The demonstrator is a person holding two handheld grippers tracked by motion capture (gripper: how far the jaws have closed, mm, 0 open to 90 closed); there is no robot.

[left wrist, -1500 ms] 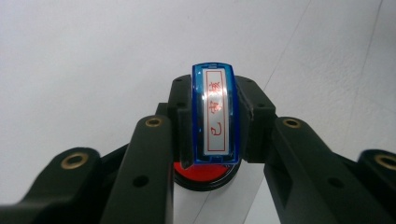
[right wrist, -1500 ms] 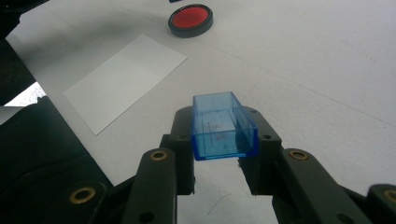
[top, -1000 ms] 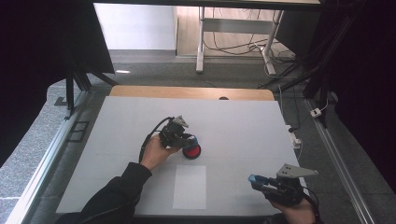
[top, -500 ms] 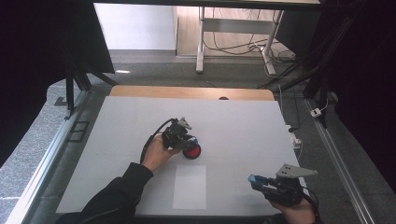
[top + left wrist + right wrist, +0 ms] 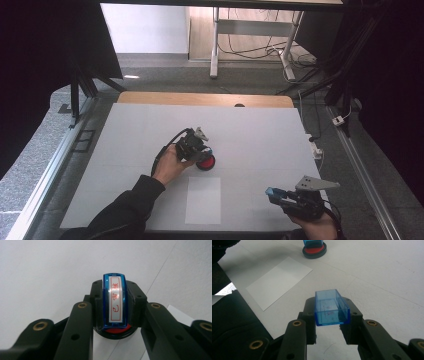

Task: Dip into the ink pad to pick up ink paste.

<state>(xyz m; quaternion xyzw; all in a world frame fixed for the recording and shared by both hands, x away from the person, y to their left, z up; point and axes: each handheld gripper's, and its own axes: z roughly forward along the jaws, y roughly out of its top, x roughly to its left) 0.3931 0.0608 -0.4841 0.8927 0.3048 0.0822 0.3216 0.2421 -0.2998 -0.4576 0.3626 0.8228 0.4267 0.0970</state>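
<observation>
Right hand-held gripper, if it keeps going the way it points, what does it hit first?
Probably the sheet of paper; the right hand-held gripper, shut on a blue cap, aims toward the red ink pad beyond, though depth is unclear.

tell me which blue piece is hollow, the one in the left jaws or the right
The blue cap in the right gripper: an empty, see-through shell. The left gripper grips the blue stamp, solid, labelled in red, on the red ink pad.

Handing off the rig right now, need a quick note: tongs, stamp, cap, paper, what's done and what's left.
Left tongs: shut on the blue stamp, which sits on the red ink pad mid-table.
Right tongs: shut on the stamp's clear blue cap, held near the table's right front.
White paper: flat at the front, no mark visible.
Done: cap off.
Likely left: stamp the paper, recap.
</observation>
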